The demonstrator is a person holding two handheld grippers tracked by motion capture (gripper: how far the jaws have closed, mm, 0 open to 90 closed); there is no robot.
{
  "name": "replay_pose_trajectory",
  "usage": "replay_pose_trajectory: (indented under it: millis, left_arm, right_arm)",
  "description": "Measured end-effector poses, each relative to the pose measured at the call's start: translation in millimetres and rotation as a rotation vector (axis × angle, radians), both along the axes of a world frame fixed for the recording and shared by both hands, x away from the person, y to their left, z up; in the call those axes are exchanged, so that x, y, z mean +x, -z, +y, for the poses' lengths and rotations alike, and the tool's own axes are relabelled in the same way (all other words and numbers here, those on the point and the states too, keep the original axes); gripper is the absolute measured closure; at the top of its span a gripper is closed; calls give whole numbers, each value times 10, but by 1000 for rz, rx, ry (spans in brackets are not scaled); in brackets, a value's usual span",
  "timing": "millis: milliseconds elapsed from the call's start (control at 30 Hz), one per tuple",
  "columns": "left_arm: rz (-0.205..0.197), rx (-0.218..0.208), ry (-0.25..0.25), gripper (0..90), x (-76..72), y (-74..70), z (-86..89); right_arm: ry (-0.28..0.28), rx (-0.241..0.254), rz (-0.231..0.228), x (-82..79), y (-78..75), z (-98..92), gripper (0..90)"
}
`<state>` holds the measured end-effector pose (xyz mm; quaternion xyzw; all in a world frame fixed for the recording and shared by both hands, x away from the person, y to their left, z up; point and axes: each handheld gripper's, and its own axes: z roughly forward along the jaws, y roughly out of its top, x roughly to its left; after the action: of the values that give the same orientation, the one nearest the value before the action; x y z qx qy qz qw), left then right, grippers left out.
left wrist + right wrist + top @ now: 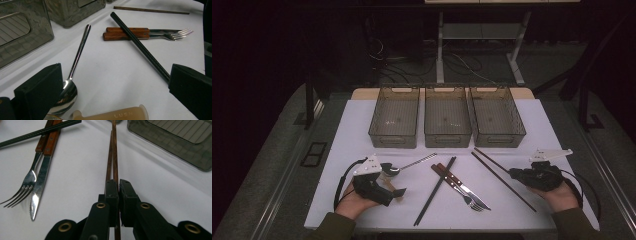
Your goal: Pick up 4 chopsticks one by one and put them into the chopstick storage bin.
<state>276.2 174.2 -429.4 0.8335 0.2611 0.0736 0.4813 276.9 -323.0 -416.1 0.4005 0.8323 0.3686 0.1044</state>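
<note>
Meanwhile right claw point(115, 185) clamps two brown chopsticks point(113, 157); left claw point(112, 82) gapes wide beside one spoon point(72, 75).

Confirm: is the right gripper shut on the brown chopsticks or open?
Shut on them. In the right gripper view the right gripper has its jaws pressed together with the brown chopsticks running between them.

A dim lab or studio set up for recording: a white-topped table point(542, 125) stands on grey carpet point(277, 145), and behind the table loose cables point(462, 62) trail around the metal legs of a desk frame point(439, 50).
</note>
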Motion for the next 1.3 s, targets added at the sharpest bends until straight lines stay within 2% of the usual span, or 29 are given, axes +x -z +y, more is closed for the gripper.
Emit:
replay_pose_trajectory:
  millis: [733, 933, 1300]
  left_arm:
    - [0, -6, 0, 0, -2, -6, 0]
    - [-2, 4, 9, 0, 0, -5, -6]
    - [1, -6, 11, 0, -4, 9, -28]
  right_arm:
    - [-67, 68, -49, -18, -221, 95, 860]
    - [-82, 80, -62, 9, -271, 142, 860]
    - [-93, 98, -80, 104, -347, 239, 860]
